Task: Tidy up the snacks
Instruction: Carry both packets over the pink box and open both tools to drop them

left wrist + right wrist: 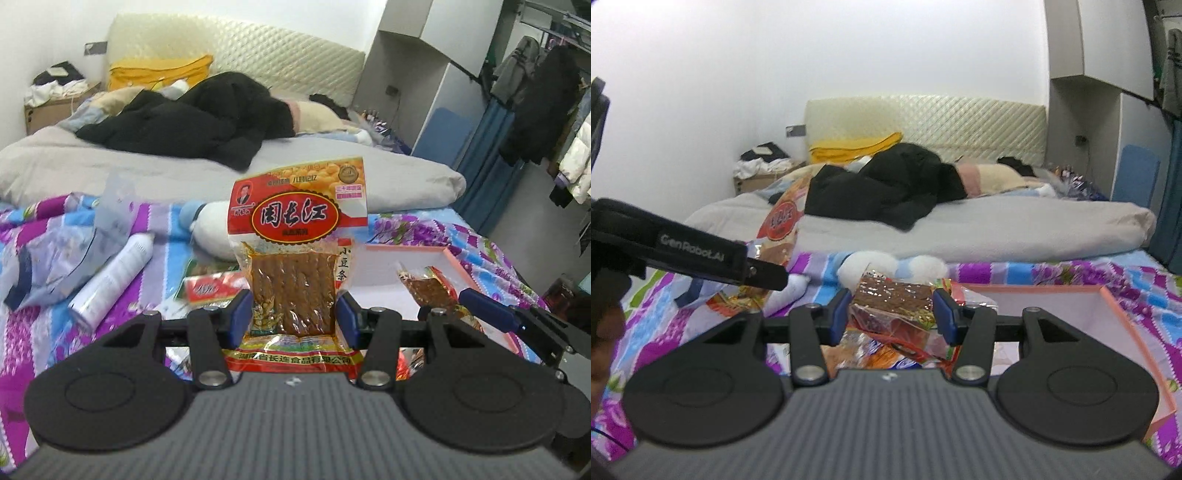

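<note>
Bedroom: patchwork bedsheet (pixel 122 295), pink tray (pixel 454 258); each hand-held gripper (pixel 295 314) (pixel 892 314) clamps snack packet (pixel 295 258) (pixel 890 295).

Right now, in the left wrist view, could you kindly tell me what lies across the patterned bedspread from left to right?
Crumpled bluish plastic bag → white spray can → upright red-labelled tofu-strip packet → pink-rimmed white box.
</note>
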Tool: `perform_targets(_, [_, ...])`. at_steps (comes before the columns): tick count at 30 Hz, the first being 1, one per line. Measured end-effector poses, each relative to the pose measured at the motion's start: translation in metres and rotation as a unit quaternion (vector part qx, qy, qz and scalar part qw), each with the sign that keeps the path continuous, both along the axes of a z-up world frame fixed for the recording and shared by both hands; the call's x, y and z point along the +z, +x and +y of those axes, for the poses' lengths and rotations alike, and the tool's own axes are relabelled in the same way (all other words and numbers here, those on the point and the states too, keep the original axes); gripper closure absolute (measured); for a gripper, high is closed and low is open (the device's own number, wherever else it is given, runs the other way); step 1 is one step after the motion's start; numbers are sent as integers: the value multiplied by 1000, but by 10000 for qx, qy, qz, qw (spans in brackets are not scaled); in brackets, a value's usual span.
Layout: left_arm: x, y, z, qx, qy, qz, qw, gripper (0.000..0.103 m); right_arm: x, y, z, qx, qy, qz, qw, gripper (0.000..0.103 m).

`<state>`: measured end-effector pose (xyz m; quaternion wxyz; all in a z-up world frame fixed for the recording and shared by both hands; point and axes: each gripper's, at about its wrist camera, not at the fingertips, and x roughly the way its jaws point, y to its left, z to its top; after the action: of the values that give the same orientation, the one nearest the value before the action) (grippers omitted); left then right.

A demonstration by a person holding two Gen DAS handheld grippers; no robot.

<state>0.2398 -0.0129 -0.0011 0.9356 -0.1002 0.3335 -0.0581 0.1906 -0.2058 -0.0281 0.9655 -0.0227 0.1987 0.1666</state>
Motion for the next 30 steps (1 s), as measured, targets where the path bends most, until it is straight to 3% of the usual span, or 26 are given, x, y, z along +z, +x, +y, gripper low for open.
perform_targets(10, [2,41,-47,-451,-123,-21,9989,48,3,25,-47,-559,5,-4,9984,51])
perform_targets(19, [-42,93,-106,-1042,-34,393,9938,48,-30,56,-86,-1078,-125,417,9932,51])
perform_targets(25, [-87,120,-139,-1538,34,898,9840,48,-64,72,-104,-1256,-152,906,9878,51])
perform_targets(30, [-120,132,-145,-1532,-83,1292,9797,47,-92,80,-111,-1296,-171,1272,9832,51])
